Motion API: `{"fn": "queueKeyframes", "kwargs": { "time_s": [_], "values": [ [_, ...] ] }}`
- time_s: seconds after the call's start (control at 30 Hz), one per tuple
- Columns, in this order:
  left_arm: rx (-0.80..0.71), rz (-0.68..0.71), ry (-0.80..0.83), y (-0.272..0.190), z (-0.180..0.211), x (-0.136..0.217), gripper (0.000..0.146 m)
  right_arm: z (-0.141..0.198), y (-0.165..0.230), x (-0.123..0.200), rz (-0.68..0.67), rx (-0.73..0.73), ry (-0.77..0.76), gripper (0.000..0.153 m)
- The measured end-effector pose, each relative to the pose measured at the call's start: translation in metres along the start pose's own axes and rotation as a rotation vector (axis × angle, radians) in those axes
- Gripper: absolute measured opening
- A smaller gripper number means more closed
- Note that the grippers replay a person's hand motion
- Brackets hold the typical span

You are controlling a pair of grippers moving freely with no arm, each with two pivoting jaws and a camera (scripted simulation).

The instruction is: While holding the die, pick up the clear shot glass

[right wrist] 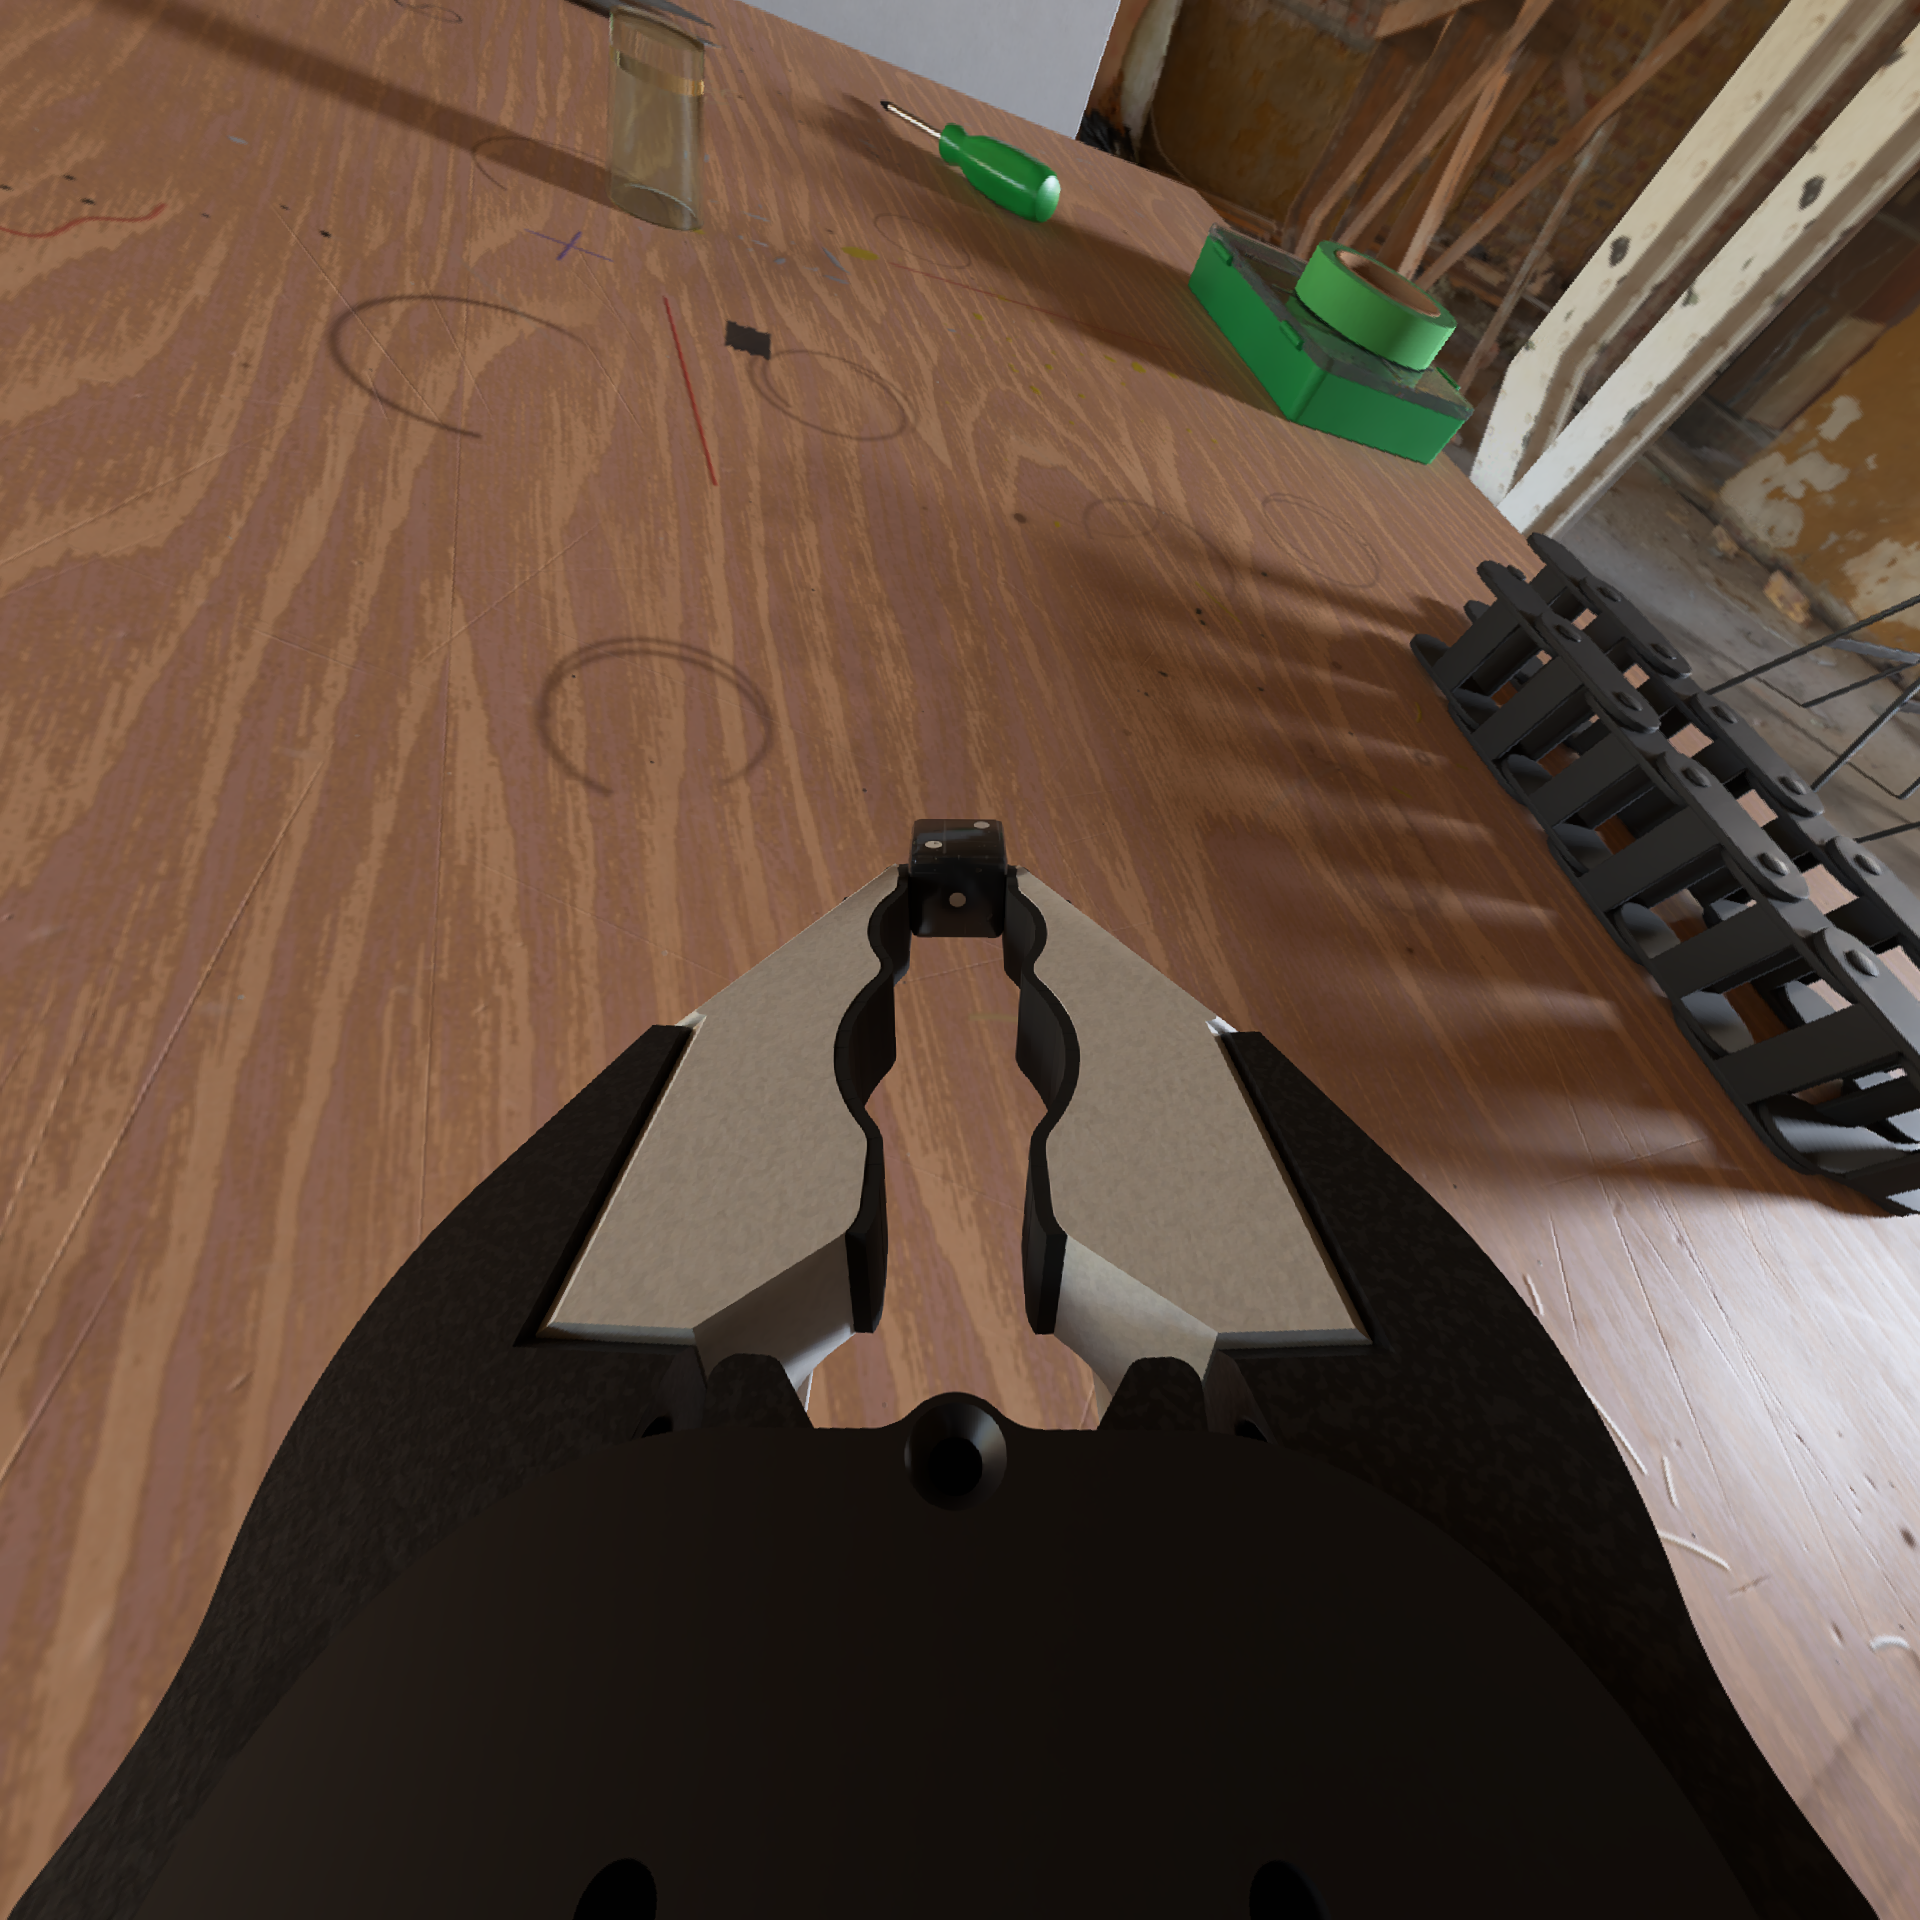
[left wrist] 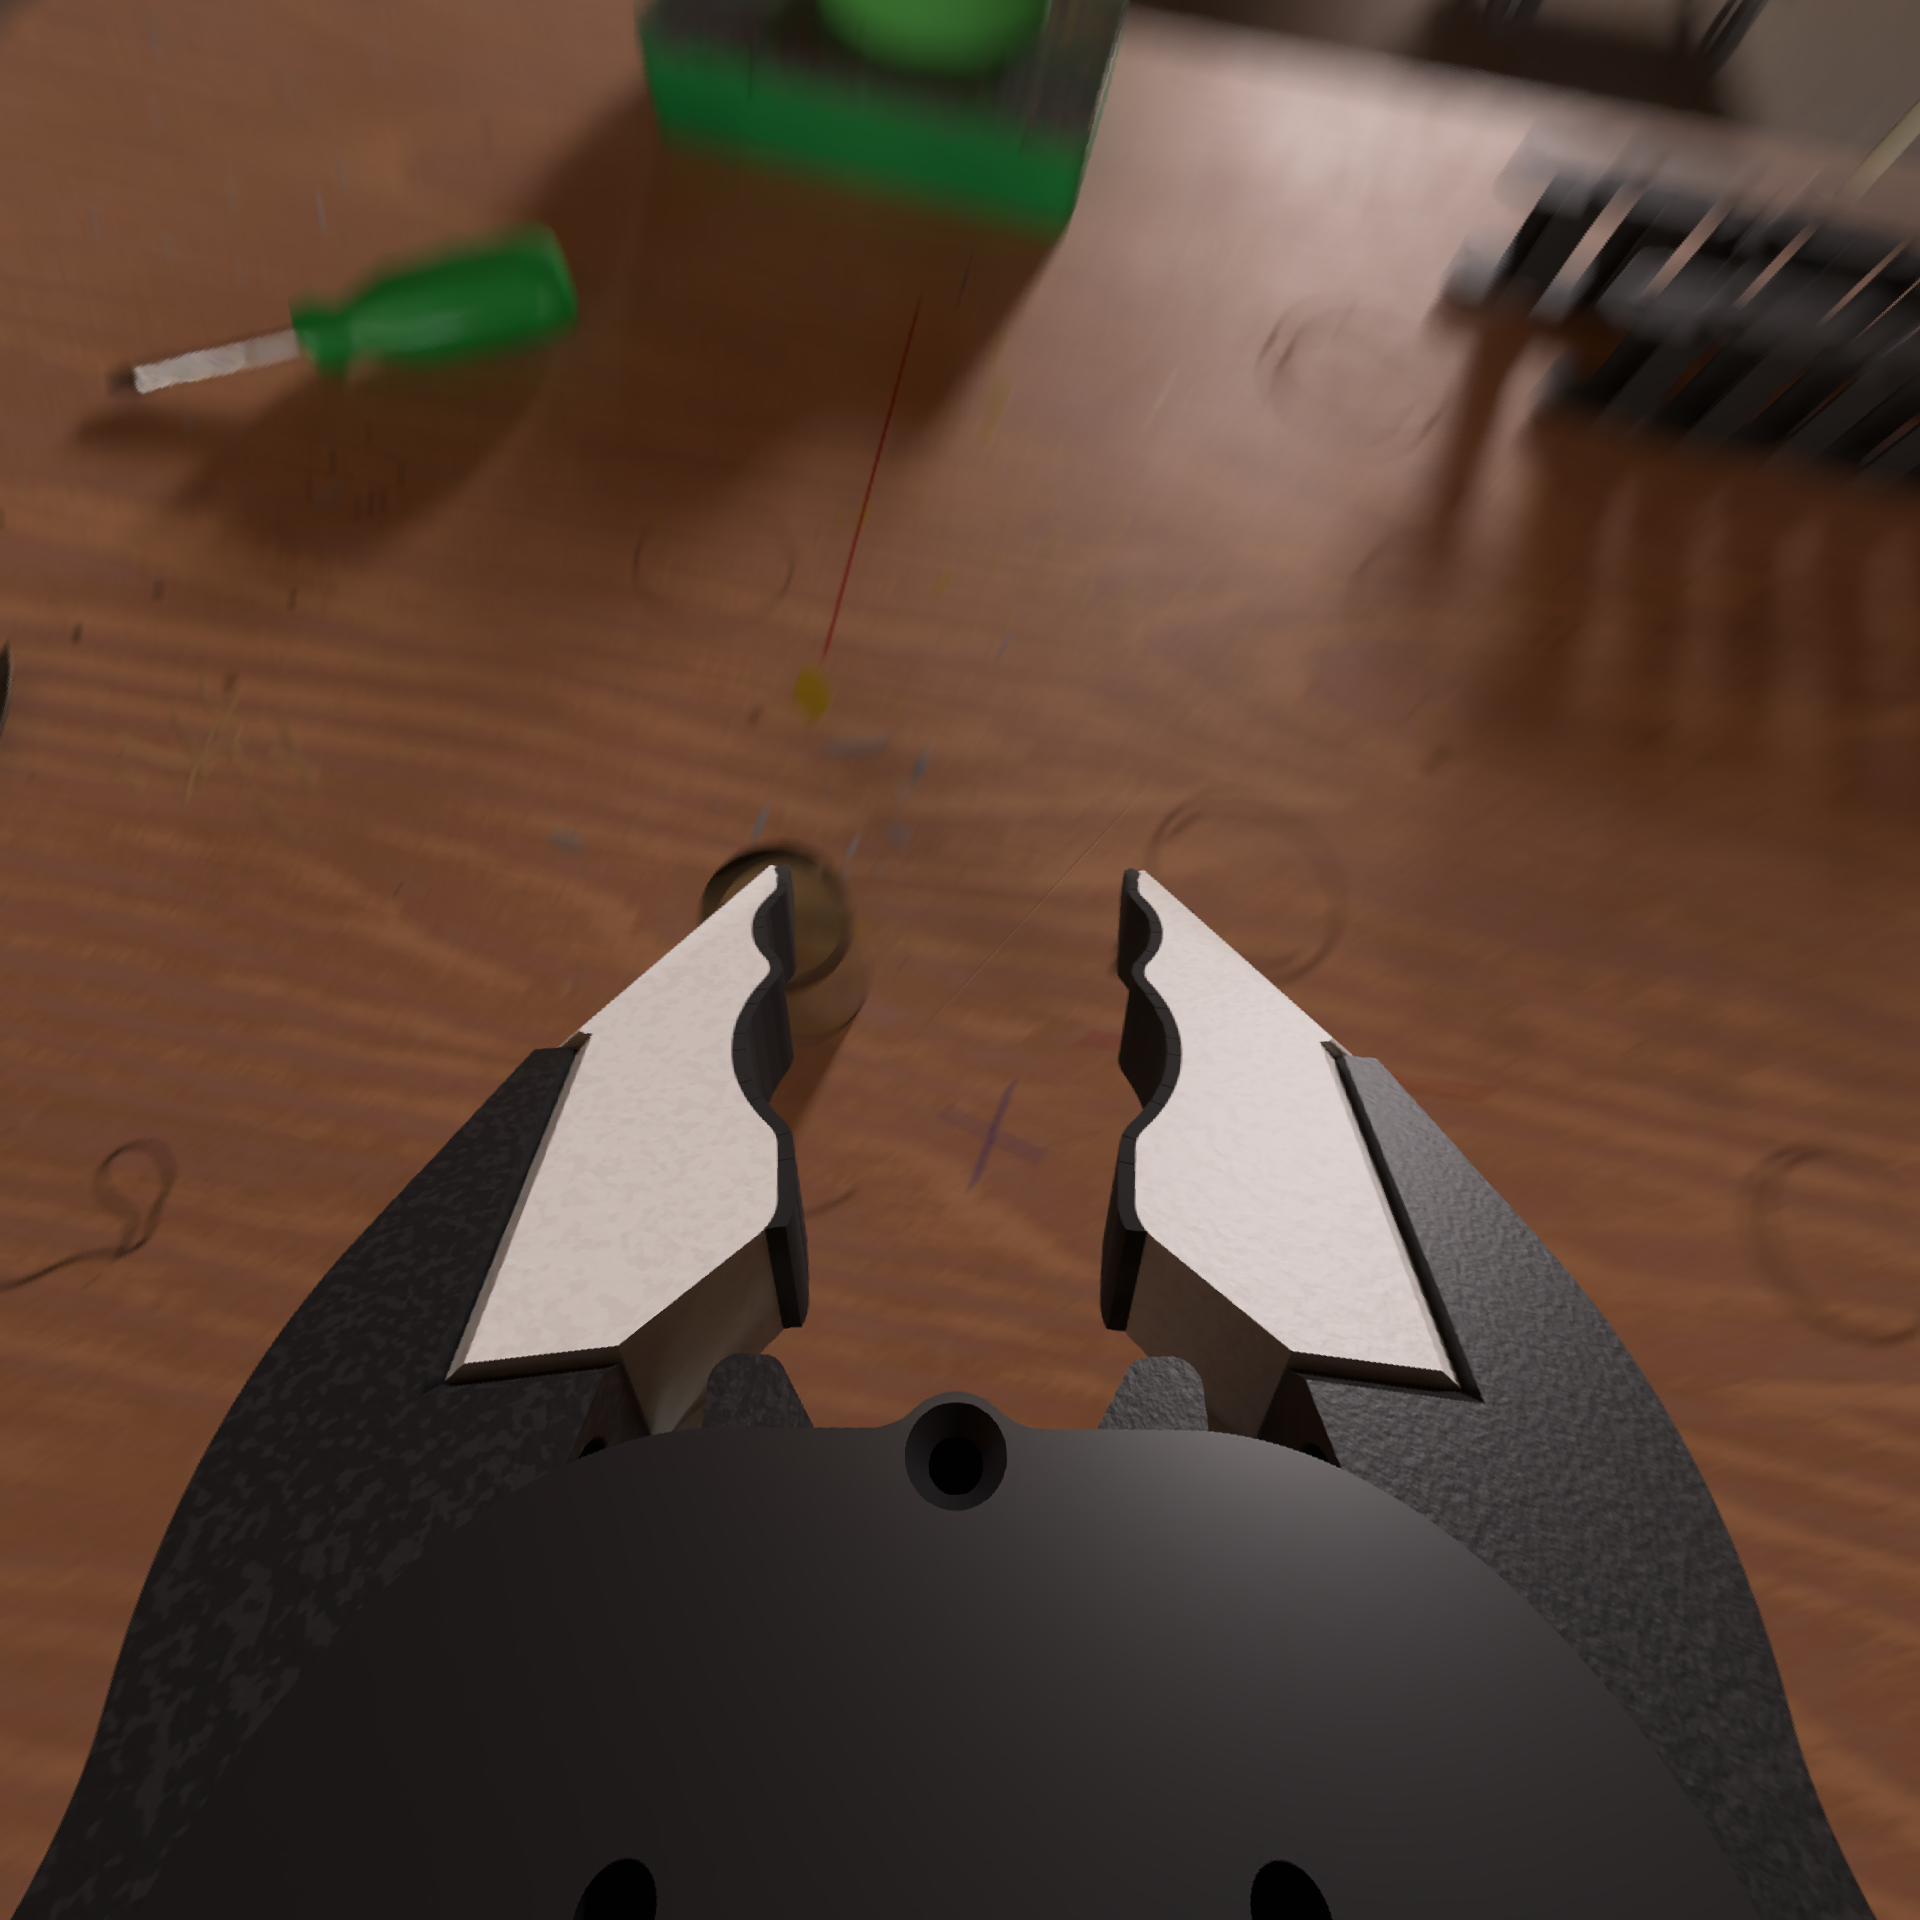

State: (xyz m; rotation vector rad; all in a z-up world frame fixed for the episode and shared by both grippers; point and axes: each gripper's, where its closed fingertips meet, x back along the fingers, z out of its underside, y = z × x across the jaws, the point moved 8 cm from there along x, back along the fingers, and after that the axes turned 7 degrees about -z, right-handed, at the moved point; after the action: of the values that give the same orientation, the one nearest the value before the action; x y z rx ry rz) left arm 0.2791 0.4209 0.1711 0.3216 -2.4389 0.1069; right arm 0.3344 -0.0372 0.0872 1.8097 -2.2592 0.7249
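My right gripper (right wrist: 956,904) is shut on a small black die (right wrist: 956,873), held at the fingertips a little above the wooden table (right wrist: 520,935). The clear shot glass (right wrist: 655,135) stands upright far ahead and to the left in the right wrist view. In the left wrist view I look down on the shot glass (left wrist: 821,935); it sits under the tip of the left finger (left wrist: 644,1143), which covers part of its rim. My left gripper (left wrist: 956,883) is open and empty above the table, with the glass at its left side rather than between the fingers.
A green-handled screwdriver (left wrist: 416,312) (right wrist: 1003,171) lies beyond the glass. A green box (right wrist: 1330,384) carries a roll of green tape (right wrist: 1371,301). A black cable chain (right wrist: 1704,852) lies along the table's right edge. Pen rings and marks cover the wood.
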Motion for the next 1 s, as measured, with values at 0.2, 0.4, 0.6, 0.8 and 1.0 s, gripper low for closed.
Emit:
{"fn": "queueKeyframes", "kwargs": {
  "time_s": [0.2,0.4,0.6,0.8,1.0],
  "values": [
    [-0.176,-0.151,0.268,0.024,0.018,-0.045,0.080,-0.002,0.000,0.002,0.018,-0.006,-0.009,0.016],
    [-0.247,-0.201,0.422,0.029,0.023,-0.074,0.083,0.005,-0.001,0.000,0.027,-0.008,0.023,0.016],
    [-0.214,-0.154,0.478,0.028,0.038,-0.085,0.066,0.007,-0.002,0.006,0.047,0.017,0.036,0.016],
    [-0.184,-0.171,0.451,0.030,0.036,-0.085,0.052,0.010,-0.004,0.008,0.050,0.000,0.039,0.016],
    [-0.219,-0.156,0.301,0.026,0.020,-0.065,0.043,0.010,-0.005,0.007,0.055,0.000,0.042,0.016]
  ]
}}
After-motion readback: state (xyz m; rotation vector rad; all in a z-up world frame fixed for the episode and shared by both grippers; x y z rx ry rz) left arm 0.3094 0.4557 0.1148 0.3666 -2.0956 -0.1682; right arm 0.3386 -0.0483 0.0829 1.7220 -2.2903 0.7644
